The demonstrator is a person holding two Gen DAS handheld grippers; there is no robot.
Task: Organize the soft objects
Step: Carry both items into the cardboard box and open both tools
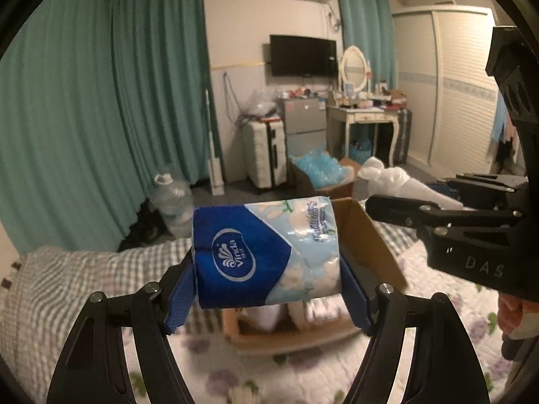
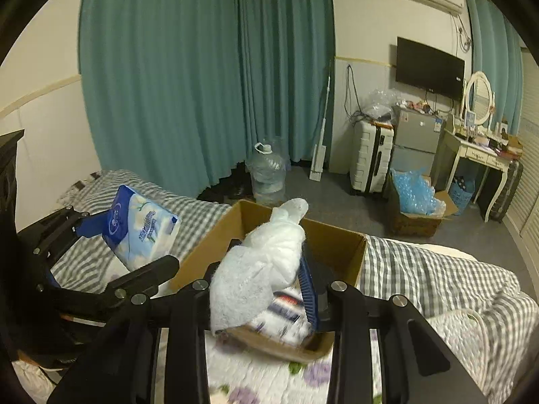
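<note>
Left gripper (image 1: 267, 281) clamped on a Vinda tissue pack (image 1: 262, 252), held up over the open cardboard box (image 1: 367, 235) on the bed (image 1: 303, 377). Right gripper (image 2: 257, 291) pinching a white plastic-wrapped bundle (image 2: 266, 262), likewise above the box.

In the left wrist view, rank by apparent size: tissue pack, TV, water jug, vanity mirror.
1. tissue pack, inflated by being closest to the camera.
2. TV.
3. water jug, close to the TV; unsure.
4. vanity mirror.
</note>
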